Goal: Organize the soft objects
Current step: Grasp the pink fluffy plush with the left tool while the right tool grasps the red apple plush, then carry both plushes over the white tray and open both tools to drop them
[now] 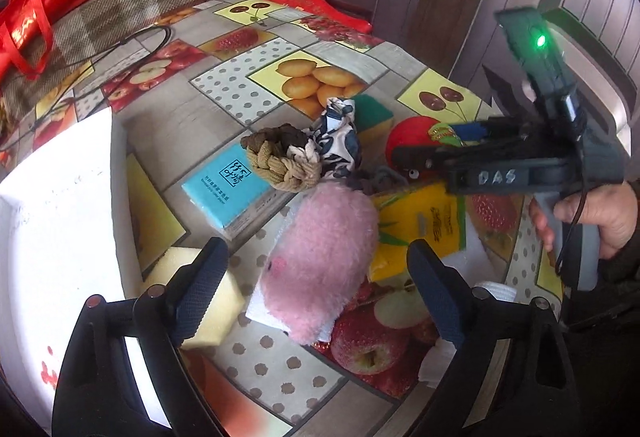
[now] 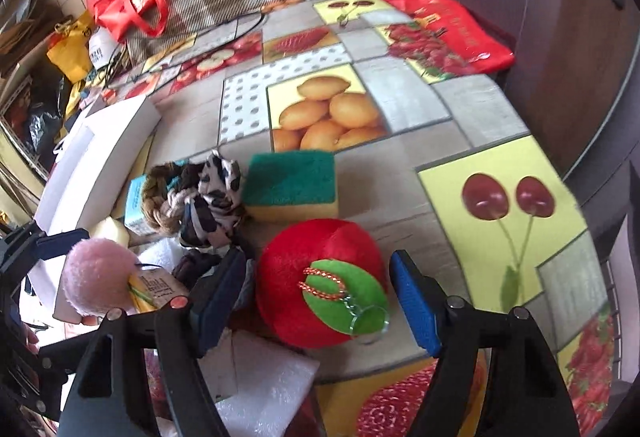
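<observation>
1. The left gripper [image 1: 316, 277] is hanging with its jaws wide apart, straddling the pink plush toy [image 1: 320, 257] without its pads pressing on it.
2. The toy's long axis is running slantwise away from this gripper, toward the braided rope ring [image 1: 280, 161].
3. The right gripper [image 2: 316, 297] is standing part open around the red plush apple [image 2: 320, 281], its pads lying just beside it and gripping nothing.
4. Each hand is sitting nearest its own toy; the white box [image 1: 52, 205] is lying to the left.
</observation>
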Demonstrator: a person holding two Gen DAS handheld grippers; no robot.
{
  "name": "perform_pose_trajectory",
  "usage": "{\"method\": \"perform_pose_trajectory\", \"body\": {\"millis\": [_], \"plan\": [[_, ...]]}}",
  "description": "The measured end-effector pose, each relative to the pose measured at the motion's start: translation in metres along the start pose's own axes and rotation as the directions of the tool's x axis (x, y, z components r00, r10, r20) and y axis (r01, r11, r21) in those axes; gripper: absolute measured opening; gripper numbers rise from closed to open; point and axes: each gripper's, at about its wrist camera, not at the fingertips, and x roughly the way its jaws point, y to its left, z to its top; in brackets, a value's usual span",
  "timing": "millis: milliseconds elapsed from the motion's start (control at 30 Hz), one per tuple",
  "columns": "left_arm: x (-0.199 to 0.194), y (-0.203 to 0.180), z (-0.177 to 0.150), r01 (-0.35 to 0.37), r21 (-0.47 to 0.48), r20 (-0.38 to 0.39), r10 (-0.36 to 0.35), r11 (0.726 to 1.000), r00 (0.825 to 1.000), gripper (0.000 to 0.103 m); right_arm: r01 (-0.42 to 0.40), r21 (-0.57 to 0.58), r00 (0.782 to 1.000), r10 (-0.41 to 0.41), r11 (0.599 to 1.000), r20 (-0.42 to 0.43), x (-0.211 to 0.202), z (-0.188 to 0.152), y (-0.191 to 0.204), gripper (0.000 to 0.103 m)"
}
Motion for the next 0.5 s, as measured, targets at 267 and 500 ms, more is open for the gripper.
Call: {"method": "perform_pose_trajectory", "body": {"millis": [267,500], "plan": [[0.003,0.002,0.0,0.015,-0.014,-0.002,-0.015,1.0,1.0,0.043,-0.033,0.025,0.999,0.034,0.999,-0.033,0.007,-0.005,-0.006,0.06],[-0.057,0.0,0.005,-0.023,-0.114,0.139,0.039,0.993,0.99,0.043,-0.001,0.062,0.995,-0.005,0.998,0.099,-0.04,-0.004,-0.009,0.059]]}}
